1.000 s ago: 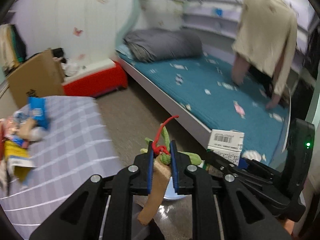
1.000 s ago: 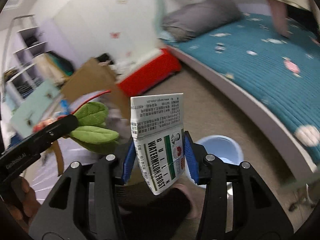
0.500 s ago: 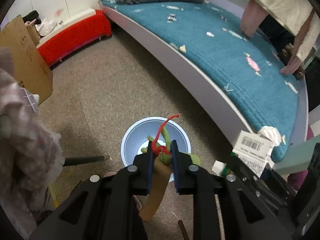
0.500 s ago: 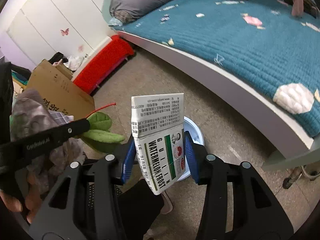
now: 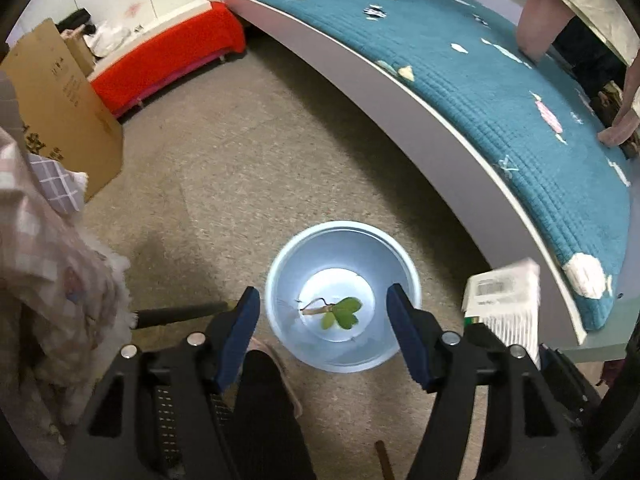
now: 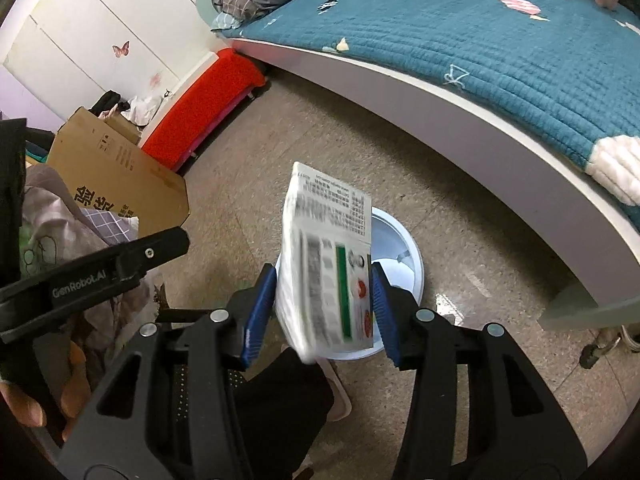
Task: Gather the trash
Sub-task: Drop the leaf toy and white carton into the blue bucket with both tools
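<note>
already the leafy scrap (image 5: 338, 314) lies in the pale blue bin (image 5: 280, 280) below the empty, opening left gripper (image 5: 322, 336), while the right gripper (image 6: 322, 312), its jaws opening, has the blurred carton (image 6: 326, 264) between them above the bin, not yet in.

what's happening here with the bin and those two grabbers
A person is dropping trash into a light blue bin on the floor. The left gripper, jaws opening and empty, hangs over it; a green leafy scrap lies at the bottom. The right gripper's jaws are opening, and the blurred white carton between them looks to be tipping out.
</note>
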A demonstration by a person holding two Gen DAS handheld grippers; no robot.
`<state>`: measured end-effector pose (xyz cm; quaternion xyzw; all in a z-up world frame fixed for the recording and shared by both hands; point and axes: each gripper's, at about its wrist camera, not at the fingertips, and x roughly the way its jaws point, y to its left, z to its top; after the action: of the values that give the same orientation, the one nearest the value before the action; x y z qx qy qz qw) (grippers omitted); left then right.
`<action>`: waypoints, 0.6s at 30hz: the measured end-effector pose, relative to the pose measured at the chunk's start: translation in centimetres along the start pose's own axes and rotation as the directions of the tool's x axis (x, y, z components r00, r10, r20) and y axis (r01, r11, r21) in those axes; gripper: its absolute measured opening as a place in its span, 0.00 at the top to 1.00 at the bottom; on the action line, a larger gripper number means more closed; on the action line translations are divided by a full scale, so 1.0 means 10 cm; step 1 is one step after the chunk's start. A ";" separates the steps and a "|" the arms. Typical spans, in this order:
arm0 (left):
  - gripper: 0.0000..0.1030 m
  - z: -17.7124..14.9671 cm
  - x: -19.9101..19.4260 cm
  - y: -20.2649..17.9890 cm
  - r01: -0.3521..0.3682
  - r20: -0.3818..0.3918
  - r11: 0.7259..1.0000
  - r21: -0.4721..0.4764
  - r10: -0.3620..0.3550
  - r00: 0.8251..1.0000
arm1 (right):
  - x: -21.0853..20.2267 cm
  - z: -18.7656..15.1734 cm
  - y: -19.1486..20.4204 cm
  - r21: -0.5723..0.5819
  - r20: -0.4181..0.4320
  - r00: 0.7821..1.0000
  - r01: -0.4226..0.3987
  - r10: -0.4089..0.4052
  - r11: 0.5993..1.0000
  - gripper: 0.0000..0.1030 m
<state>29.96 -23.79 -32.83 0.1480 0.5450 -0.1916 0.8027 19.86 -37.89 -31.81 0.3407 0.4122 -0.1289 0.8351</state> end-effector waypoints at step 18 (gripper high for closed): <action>0.31 0.01 -0.57 0.24 -0.099 0.120 0.992 -0.072 0.107 0.987 | -0.09 0.10 0.25 -0.055 0.042 0.998 -0.034 0.037 0.998 0.32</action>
<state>29.32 -20.91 -27.44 0.1375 0.4919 -0.1406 0.8482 21.12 -36.77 -29.53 0.3222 0.3913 -0.1101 0.8549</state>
